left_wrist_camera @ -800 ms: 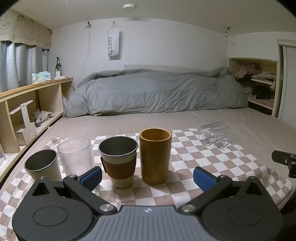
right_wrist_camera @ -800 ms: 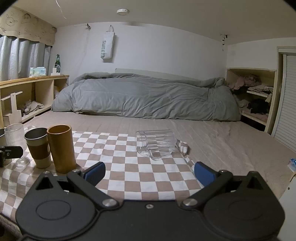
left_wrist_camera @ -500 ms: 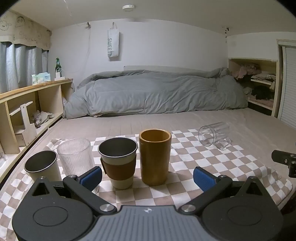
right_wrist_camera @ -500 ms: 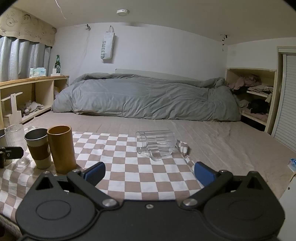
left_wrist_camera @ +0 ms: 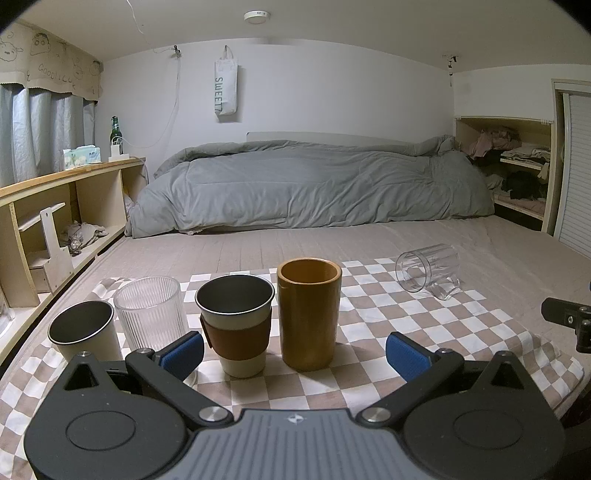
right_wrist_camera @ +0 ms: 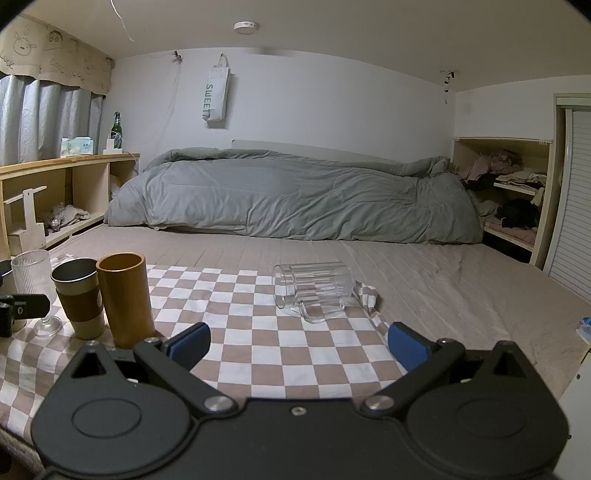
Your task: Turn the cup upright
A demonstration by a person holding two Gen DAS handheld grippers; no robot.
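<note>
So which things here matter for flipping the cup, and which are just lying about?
Job:
glass mug, on its side
right gripper, open
checked cloth

Lying about:
wooden cup
sleeved cup
ribbed glass
steel cup
left gripper
duvet
bottle

A grey duvet [left_wrist_camera: 310, 184] lies at twelve o'clock below a white wall [left_wrist_camera: 332, 88]. Wooden shelves [left_wrist_camera: 55, 206] and curtains [left_wrist_camera: 40, 129] stand at nine o'clock; a ceiling light [left_wrist_camera: 257, 16] overhead.

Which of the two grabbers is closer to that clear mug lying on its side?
Right. The right gripper faces the clear mug almost head-on. The left gripper faces the upright cups, with the mug farther off to its right.
</note>
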